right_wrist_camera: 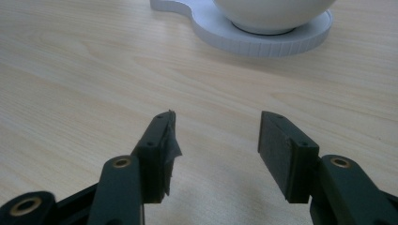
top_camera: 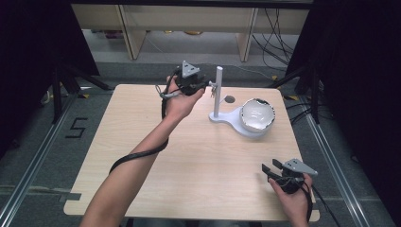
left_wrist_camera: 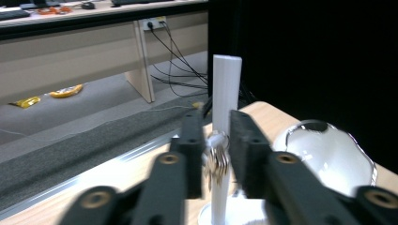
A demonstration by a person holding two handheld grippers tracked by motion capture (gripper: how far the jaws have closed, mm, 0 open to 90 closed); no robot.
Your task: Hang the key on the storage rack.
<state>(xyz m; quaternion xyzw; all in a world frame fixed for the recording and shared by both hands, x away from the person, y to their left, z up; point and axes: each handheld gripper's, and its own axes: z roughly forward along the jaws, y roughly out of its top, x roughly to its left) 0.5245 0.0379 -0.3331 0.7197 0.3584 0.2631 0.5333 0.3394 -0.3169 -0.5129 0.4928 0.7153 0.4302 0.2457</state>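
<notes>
White stand [top_camera: 217,92] rises by the bowl [top_camera: 257,115] in the high view, and the left gripper [top_camera: 204,86] reaches its peg. From the left gripper view, keys [left_wrist_camera: 216,157] hang on that peg between loosened jaws, so they stay up. From the right gripper view, the right gripper [right_wrist_camera: 216,136] waits with jaws apart, holding nothing, above the table [right_wrist_camera: 70,70]

glossy white bowl [top_camera: 257,115], matt wooden table [top_camera: 189,156]

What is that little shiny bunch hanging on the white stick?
Look at the far side of the wooden table, where a white stand holds a white bowl. On the stand's upright post a peg carries a small bunch of metal keys, between the left claw's jaws. It is the sole shiny dangling thing there.
</notes>
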